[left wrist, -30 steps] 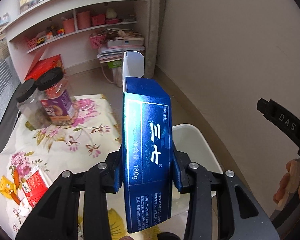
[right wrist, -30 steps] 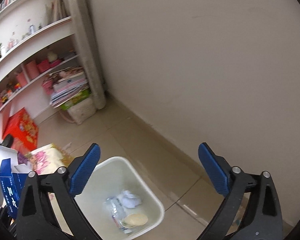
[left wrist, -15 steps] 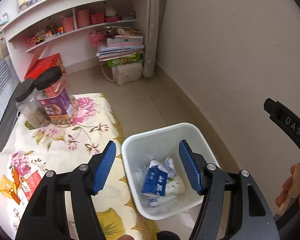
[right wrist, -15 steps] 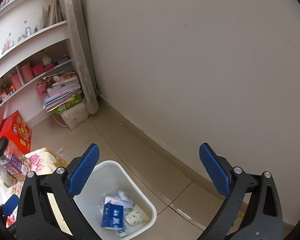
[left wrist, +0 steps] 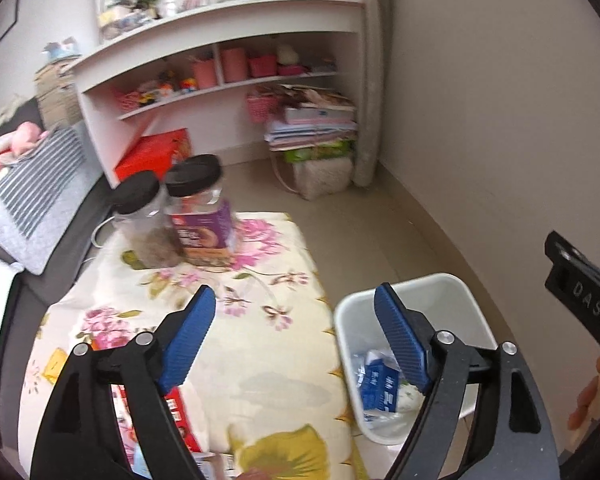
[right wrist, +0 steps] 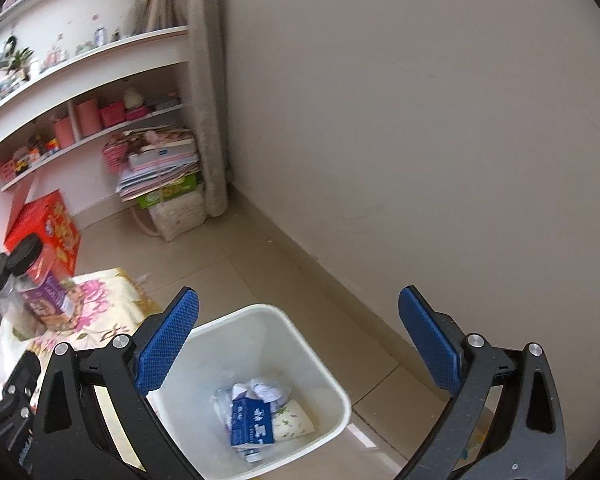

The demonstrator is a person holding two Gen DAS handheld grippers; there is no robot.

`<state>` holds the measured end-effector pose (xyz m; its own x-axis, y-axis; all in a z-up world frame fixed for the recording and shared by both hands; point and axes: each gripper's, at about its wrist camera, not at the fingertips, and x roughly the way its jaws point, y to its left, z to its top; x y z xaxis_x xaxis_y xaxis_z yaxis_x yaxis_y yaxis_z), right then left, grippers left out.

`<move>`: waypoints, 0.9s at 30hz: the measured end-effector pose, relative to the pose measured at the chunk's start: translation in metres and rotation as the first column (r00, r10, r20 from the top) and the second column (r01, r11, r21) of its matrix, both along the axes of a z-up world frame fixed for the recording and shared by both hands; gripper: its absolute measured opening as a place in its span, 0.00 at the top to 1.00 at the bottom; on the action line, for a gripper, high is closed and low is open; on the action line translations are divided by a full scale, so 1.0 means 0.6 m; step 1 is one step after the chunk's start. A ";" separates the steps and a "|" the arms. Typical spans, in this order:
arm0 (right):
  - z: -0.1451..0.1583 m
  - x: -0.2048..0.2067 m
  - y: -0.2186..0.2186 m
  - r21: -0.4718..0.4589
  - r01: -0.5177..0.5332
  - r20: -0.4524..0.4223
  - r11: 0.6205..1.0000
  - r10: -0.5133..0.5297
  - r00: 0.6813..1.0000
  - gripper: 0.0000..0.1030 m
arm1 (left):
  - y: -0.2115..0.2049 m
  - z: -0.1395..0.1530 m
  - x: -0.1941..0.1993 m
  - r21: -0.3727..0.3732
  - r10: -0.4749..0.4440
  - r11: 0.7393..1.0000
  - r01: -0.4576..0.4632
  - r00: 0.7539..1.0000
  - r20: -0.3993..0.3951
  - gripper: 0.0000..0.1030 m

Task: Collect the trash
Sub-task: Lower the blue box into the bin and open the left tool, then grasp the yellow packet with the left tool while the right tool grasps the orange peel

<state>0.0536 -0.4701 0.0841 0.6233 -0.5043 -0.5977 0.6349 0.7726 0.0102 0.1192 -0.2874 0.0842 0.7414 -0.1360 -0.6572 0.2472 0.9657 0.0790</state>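
Note:
The blue carton (left wrist: 380, 384) (right wrist: 251, 424) lies inside the white bin (left wrist: 472, 304) (right wrist: 324, 376) on top of crumpled paper and a wrapper. My left gripper (left wrist: 296, 336) hovers over the edge of the floral cloth (left wrist: 260, 372) beside the bin; its jaws are opening and nothing is between them. My right gripper (right wrist: 298, 344) stands open and empty above the bin's far rim. A red packet (left wrist: 180, 420) and a yellow packet (left wrist: 54, 364) lie on the cloth near the left fingers.
Two black-lidded jars (left wrist: 196, 212) (right wrist: 32, 284) stand at the cloth's far end. A white shelf unit (left wrist: 228, 52), a red box (left wrist: 156, 156) and a stack of papers (left wrist: 312, 132) sit behind. A wall (right wrist: 420, 120) runs along the right of the bin. A striped cushion (left wrist: 32, 196) lies at left.
The left gripper let go of the blue carton, which dropped into the bin, then widened and swung left over the cloth. The right gripper stayed open and drew back a little.

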 end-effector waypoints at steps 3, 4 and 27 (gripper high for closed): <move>-0.001 0.014 0.029 -0.017 -0.036 -0.014 0.999 0.036 0.999 0.07 | 0.028 0.000 0.006 0.000 0.048 0.999 -0.048 0.999 0.004 0.20; -0.001 0.017 0.036 -0.023 -0.045 -0.017 0.999 0.045 0.999 0.07 | 0.041 0.000 0.008 0.000 0.071 0.997 -0.071 0.997 0.006 0.20; -0.039 0.134 0.289 0.004 -0.359 -0.130 0.933 0.357 0.925 0.07 | 0.307 -0.067 0.065 0.083 0.411 0.911 -0.404 0.906 -0.100 0.15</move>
